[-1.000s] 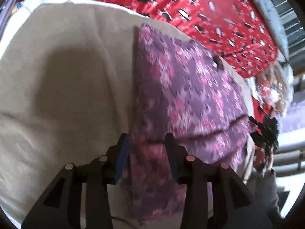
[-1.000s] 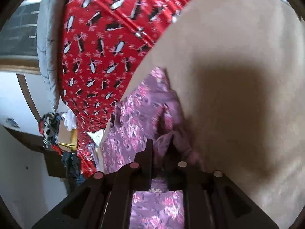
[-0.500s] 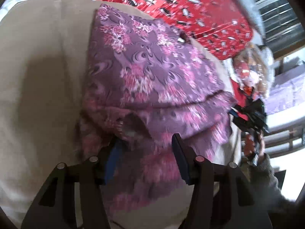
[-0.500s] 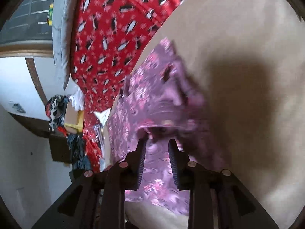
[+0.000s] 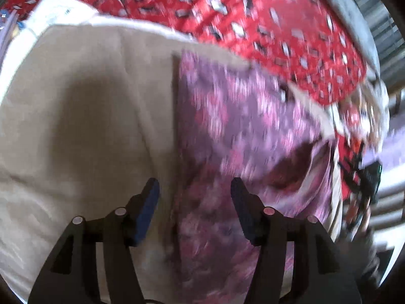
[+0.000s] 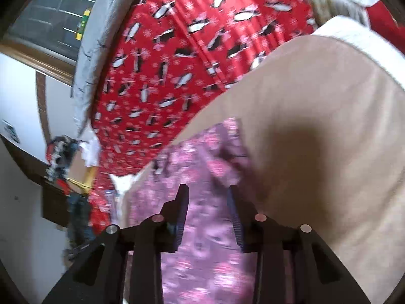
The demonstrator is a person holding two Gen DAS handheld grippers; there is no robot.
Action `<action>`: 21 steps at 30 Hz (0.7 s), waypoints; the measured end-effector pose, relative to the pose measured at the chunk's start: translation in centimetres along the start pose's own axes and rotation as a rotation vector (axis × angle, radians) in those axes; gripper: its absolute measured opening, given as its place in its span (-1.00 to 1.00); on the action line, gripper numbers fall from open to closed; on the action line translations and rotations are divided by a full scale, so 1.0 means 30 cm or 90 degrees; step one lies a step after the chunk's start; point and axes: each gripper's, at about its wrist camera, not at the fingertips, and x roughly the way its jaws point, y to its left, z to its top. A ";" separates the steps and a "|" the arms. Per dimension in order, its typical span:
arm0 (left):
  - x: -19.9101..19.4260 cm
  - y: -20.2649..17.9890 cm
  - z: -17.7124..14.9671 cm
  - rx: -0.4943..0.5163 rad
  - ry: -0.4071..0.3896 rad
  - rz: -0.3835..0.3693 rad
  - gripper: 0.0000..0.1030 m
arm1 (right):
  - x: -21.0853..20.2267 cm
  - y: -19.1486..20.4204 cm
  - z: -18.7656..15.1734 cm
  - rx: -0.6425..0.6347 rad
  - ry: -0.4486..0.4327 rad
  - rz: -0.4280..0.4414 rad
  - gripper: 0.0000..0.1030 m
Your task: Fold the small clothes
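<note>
Garment (image 5: 240,131): soft purple floral cloth, folded, straight left edge.
Sheet (image 5: 88,101): smooth beige, faint creases.
My left gripper (image 5: 193,192): fingers apart, opening, nothing pinched.
My right gripper (image 6: 206,197): fingers apart, opening above cloth.

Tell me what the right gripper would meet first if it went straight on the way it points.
Most likely the purple floral garment lying just beyond the right gripper, whose jaws are opening with nothing pinched; blur leaves depth uncertain.

home bedroom, penguin-print bedspread (image 6: 192,58), window (image 6: 50,7)

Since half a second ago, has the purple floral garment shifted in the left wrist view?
Yes. The purple floral garment now sits further right of the beige cloth's shadow, its left edge straight, while the left gripper is opening.
</note>
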 end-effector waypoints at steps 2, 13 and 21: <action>0.035 0.000 -0.044 0.028 0.018 0.012 0.11 | 0.001 -0.023 -0.001 -0.003 0.007 -0.023 -0.30; 0.100 -0.080 -0.088 0.059 0.000 0.055 0.03 | 0.125 0.042 0.037 -0.109 0.003 -0.113 -0.03; 0.023 -0.133 -0.131 0.062 -0.076 0.106 -0.86 | 0.161 0.169 -0.015 -0.248 -0.007 -0.135 -0.90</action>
